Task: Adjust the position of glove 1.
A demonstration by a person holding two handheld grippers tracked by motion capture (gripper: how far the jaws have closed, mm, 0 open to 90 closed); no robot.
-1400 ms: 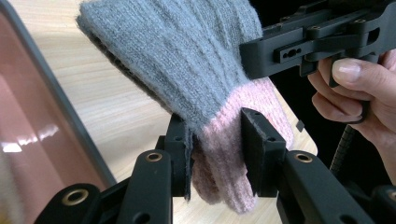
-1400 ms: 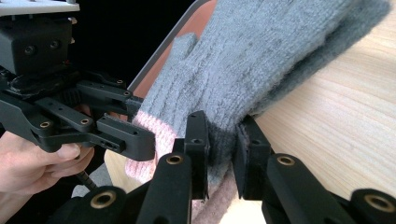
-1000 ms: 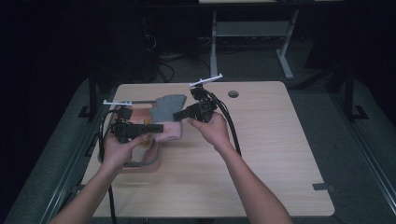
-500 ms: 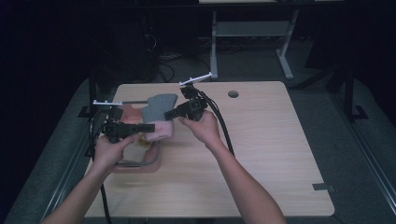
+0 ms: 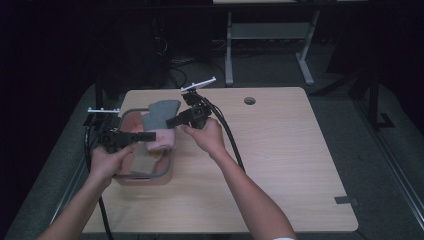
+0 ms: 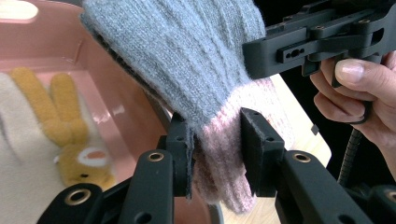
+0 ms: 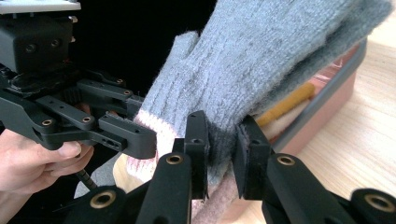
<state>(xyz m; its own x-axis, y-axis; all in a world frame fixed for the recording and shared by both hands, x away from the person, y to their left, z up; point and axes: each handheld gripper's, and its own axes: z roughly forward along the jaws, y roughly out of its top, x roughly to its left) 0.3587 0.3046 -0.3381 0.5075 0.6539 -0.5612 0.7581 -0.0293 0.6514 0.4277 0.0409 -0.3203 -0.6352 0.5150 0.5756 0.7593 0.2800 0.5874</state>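
Both grippers hold one glove [image 5: 159,120] above the pink bin [image 5: 167,172] at the worktop's left, the left gripper [image 6: 217,151] with fingers clamped on the pink cuff, the right gripper [image 7: 222,149] clamped on grey knit, the glove's length running between them.

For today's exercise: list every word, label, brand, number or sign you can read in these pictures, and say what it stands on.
None: no readable text shows anywhere.
The grey and pink knitted glove, the pink bin, the yellow plush toy, both tools and the wooden table carry no legible words, labels, brands, numbers or signs.
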